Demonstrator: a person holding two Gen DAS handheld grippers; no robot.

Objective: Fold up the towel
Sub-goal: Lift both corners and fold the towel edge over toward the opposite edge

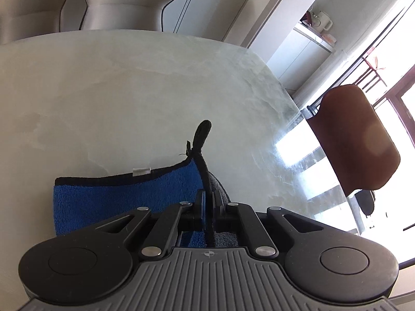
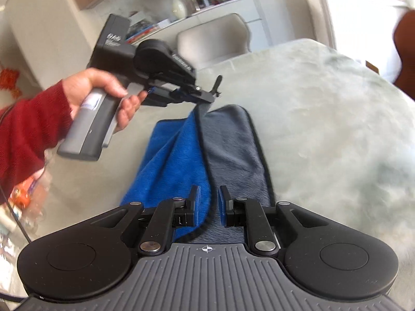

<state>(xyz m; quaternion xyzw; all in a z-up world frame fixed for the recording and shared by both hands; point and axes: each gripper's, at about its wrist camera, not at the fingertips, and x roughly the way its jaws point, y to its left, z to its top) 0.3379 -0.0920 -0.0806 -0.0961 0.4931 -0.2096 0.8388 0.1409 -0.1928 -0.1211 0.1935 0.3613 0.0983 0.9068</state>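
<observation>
Indoors, a pale marble-look surface [image 1: 129, 90] carries a blue-grey towel [image 2: 181, 150]; left hand-held gripper [image 1: 208, 202] pinches its black hem, right hand-held gripper [image 2: 209, 202] parted around it; brown chair [image 1: 358, 134] right; lettering unreadable.

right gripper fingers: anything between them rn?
Yes. In the right wrist view the towel's black-trimmed edge runs through the gap of the right gripper; neither pad presses on it.
</observation>
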